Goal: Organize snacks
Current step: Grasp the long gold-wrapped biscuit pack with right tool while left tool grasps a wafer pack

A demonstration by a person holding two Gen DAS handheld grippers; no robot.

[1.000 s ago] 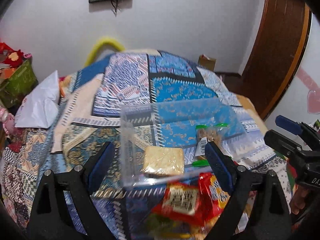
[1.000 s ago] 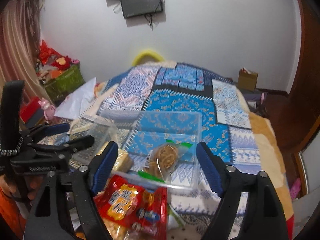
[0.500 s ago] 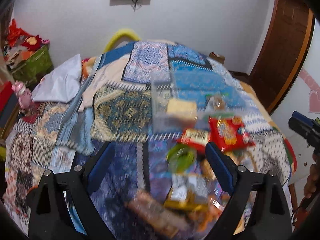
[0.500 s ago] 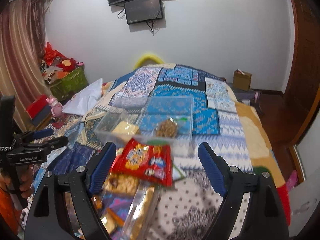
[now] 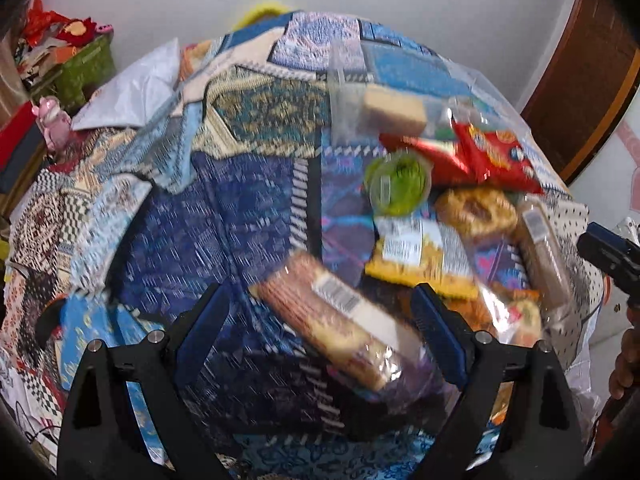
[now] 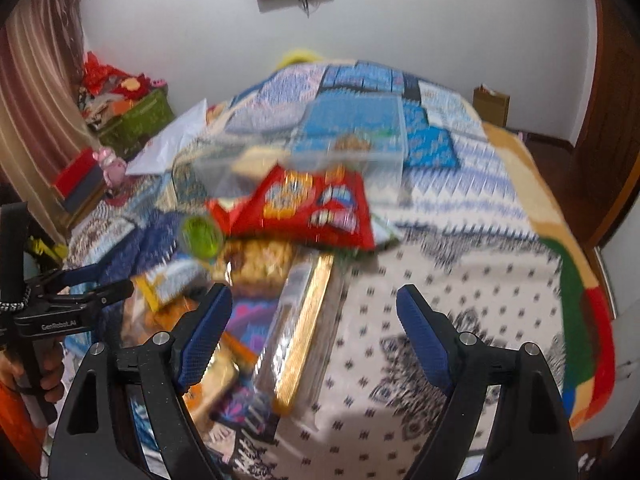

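Currently both grippers hang empty above the snack pile on the patterned bedspread (image 5: 248,216) — left gripper (image 5: 320,332) spread wide, right gripper (image 6: 312,332) likewise wide. Frames are motion-blurred, so fine detail is unreliable. Clear plastic bin (image 6: 352,148) sits at the far side of the pile and already holds 2 items, a pale cracker pack (image 5: 394,110) and a small fried-snack bag (image 6: 352,142). Judgement: step in hand is choosing the next pick. Long biscuit sleeve (image 5: 340,316) lies diagonally between the left fingers — turn the wrist to pinch across its narrow width, mid-length, gently. Gold-edged pack (image 6: 304,328) suits the right gripper; grip the same way.
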